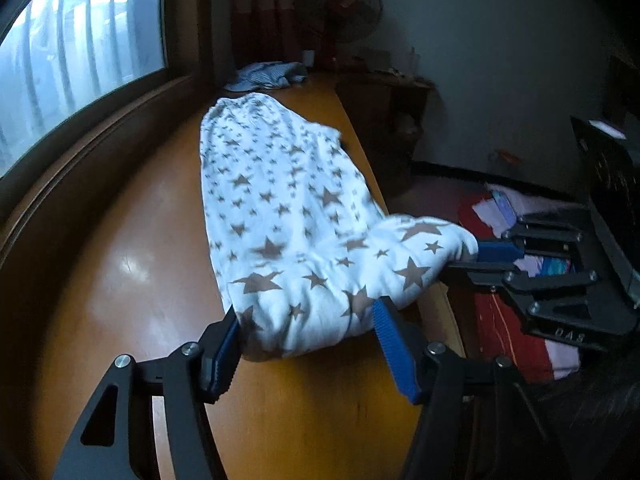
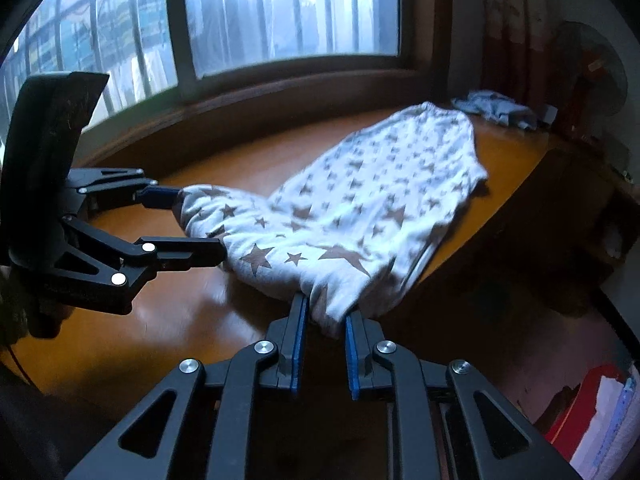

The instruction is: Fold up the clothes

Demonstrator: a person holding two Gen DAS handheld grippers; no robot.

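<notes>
While your left gripper (image 1: 306,330) clamps a wide bunch of the star-print garment (image 1: 280,200), your right gripper (image 2: 326,314), nearly closed, pinches its other corner above the table (image 1: 120,260).

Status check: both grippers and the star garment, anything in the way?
Left gripper and right gripper both clamped on star-print garment's near end. Far end on wooden table. Blue cloth beyond, clear.

You see a dim room. Cool daylight comes through the barred glass window (image 1: 76,60) at the upper left and makes a white shine on the glossy orange-brown wooden table (image 1: 120,264). The star-printed white cloth (image 2: 360,208) looks smeared. Corners go dark and lines bend at the edges.
</notes>
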